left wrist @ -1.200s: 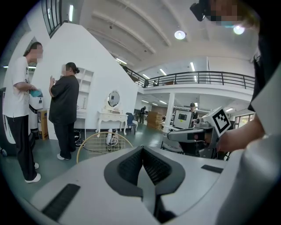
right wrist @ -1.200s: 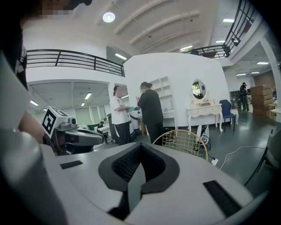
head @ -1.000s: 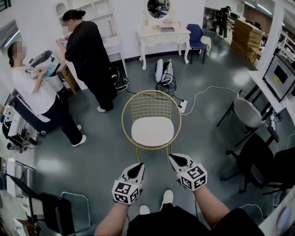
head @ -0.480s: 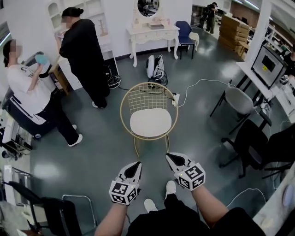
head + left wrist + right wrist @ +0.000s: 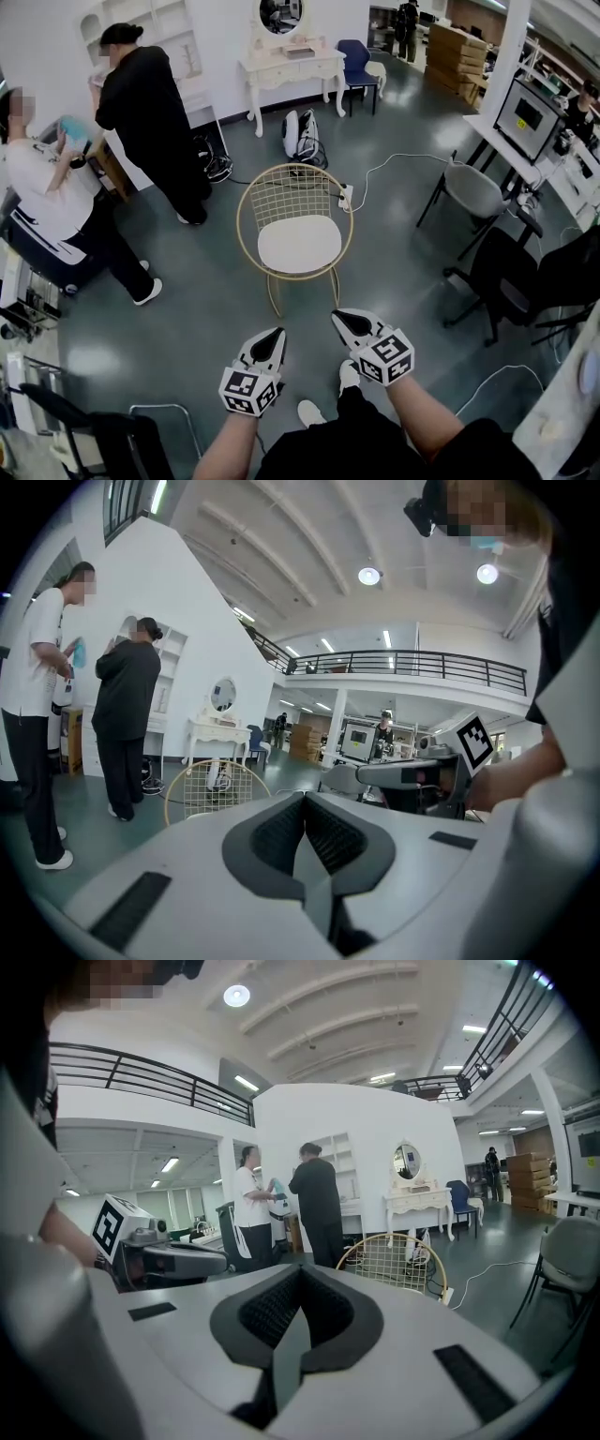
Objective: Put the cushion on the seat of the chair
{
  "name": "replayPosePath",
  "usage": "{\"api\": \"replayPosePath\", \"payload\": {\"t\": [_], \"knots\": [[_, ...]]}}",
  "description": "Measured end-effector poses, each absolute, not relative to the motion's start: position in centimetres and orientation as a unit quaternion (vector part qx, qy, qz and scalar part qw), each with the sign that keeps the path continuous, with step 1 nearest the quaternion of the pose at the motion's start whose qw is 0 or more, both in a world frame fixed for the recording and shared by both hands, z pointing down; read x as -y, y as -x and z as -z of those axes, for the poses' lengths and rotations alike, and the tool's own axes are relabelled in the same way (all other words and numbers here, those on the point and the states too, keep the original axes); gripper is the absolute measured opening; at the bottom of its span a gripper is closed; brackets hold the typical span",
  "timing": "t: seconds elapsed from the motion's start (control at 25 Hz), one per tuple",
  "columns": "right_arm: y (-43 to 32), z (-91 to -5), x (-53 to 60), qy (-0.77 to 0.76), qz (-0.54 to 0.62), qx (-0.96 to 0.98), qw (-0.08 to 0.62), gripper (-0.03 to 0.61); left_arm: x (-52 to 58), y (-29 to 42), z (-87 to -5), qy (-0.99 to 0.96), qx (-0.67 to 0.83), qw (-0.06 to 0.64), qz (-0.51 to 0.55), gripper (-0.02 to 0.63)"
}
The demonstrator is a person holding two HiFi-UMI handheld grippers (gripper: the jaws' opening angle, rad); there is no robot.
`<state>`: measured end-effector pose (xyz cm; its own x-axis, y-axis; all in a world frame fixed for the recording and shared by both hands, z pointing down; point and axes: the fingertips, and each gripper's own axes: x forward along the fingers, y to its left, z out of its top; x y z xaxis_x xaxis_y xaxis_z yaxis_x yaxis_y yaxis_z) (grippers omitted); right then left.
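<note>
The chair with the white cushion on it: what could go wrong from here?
1. The cushion seems to lie unfastened on the seat of the wire chair; a bump could slide it off.
2. A white cable crosses the floor behind the chair; anyone walking round might trip.
3. The left gripper and right gripper are shut and empty, so neither could quickly catch a slipping cushion.

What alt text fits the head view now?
A round gold wire chair with a white cushion on its seat stands on a grey floor. Below it, the left gripper and right gripper point at it, both shut and empty. Two people stand at upper left.
</note>
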<state>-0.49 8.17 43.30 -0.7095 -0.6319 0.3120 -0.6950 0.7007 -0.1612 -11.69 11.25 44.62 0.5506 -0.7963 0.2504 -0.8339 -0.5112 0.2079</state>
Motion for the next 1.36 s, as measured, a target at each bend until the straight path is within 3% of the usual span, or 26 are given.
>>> {"api": "replayPosePath", "payload": {"t": [1.36], "knots": [[0.70,-43.75,-8.44,-0.363,-0.137,0.914,0.119,0.011,-11.22,11.09,-44.52,-0.877,0.454,0.144,-0.066,0.015]]}}
